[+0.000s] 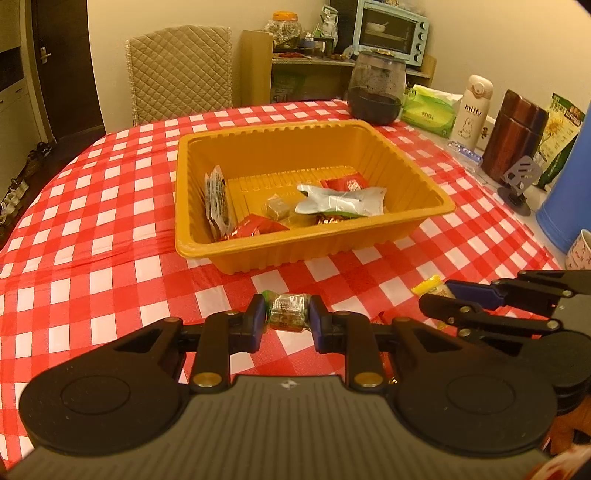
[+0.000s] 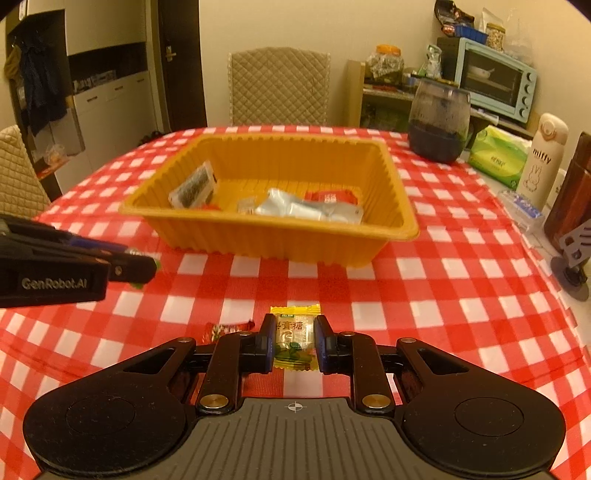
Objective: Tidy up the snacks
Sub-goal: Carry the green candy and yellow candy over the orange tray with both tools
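Left wrist view: low over the near edge of the checked tablecloth, looking forward along its own fingers toward the far edge; the orange tray sits near, slightly left of centre. Right wrist view: same low height, same heading, set further right; tray straight ahead. Shared: tray, far-edge chair, dark jar, toaster oven at the far right corner.

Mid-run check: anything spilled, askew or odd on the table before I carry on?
Nothing spilled or damaged. One red-wrapped candy lies loose on the checked cloth, outside the orange tray, just left of the right gripper. In the tray, a clear packet leans tilted against the left wall. Both grippers hold candies.
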{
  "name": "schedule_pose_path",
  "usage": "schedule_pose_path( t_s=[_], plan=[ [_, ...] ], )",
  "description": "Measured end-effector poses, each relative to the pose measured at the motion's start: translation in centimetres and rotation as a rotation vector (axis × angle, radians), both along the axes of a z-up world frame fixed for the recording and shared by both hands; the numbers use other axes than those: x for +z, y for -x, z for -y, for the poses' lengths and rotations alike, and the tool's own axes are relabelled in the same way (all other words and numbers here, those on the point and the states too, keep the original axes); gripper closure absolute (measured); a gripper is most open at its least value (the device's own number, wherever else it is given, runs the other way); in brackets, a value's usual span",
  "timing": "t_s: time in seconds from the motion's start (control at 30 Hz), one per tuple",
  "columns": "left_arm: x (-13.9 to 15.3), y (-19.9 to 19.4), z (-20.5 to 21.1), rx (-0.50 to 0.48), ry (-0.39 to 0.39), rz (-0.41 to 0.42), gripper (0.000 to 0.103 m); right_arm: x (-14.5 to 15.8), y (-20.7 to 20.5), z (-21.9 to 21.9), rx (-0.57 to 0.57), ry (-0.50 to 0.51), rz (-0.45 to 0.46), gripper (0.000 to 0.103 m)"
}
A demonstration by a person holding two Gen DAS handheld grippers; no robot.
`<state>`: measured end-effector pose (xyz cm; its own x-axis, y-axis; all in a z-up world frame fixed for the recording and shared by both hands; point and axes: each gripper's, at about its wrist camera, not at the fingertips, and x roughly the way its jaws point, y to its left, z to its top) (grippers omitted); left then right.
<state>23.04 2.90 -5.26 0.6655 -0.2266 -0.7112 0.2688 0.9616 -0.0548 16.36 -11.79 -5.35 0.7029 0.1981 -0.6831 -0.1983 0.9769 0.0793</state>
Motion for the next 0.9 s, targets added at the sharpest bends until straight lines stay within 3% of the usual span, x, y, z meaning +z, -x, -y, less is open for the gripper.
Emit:
schedule_pose_path(
  t_s=[0.63,0.9],
  plan=[
    [3.5,-0.7,0.8,0.041,0.059,0.066,0.080,6.1,-3.6,1.6,0.013,-0.048,0.078,0.081],
    [4.8,-2.6,0.8,0.062,0.077,0.100,0.080,6.8,-6.4,2.4,-0.009,-0.085,0.070,0.081]
  ],
)
